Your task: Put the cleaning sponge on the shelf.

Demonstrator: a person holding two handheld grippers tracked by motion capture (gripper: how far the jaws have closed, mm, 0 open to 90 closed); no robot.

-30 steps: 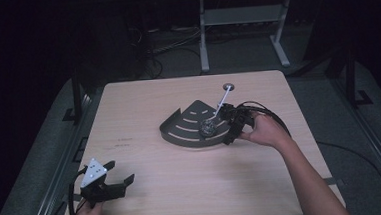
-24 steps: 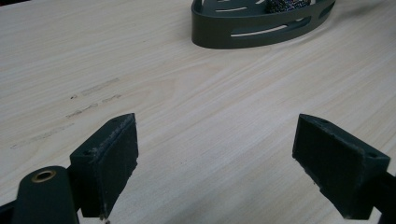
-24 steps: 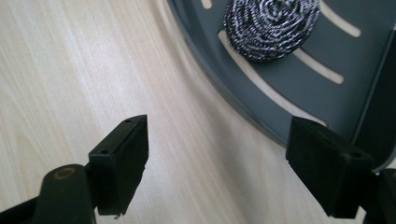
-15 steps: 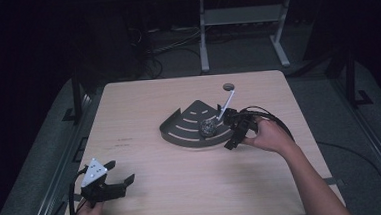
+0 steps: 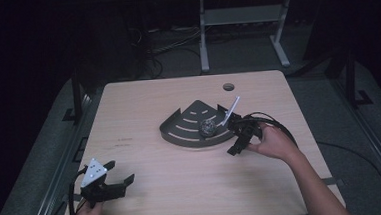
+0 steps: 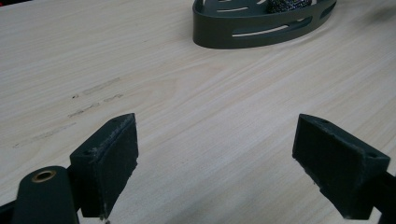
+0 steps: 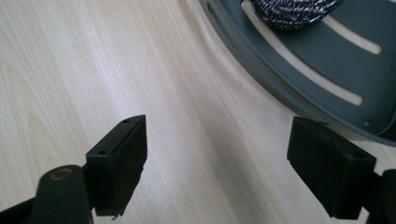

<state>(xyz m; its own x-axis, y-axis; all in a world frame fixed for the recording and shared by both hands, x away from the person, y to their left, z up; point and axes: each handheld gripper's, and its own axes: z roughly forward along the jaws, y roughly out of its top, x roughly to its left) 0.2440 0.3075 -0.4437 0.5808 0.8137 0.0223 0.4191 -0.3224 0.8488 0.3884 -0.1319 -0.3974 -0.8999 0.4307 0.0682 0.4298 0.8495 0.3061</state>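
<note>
A dark grey, fan-shaped metal tray (image 5: 190,130) with curved slots is seen near the middle of the pale wood-grain bench (image 5: 183,188). A speckled black-and-silver scouring ball (image 5: 208,127) is held inside it, near the curved wall. The right tool (image 5: 236,139) is placed just beside that wall, its matte black jaws having just been opening, nothing between them. The left tool (image 5: 116,175) is kept wide open over bare wood, well apart.

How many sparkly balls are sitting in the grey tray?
1. A single dark, glittery ball lies in the grey fan-shaped tray, towards its right side, close to the right gripper. No other one is visible on the table.
</note>
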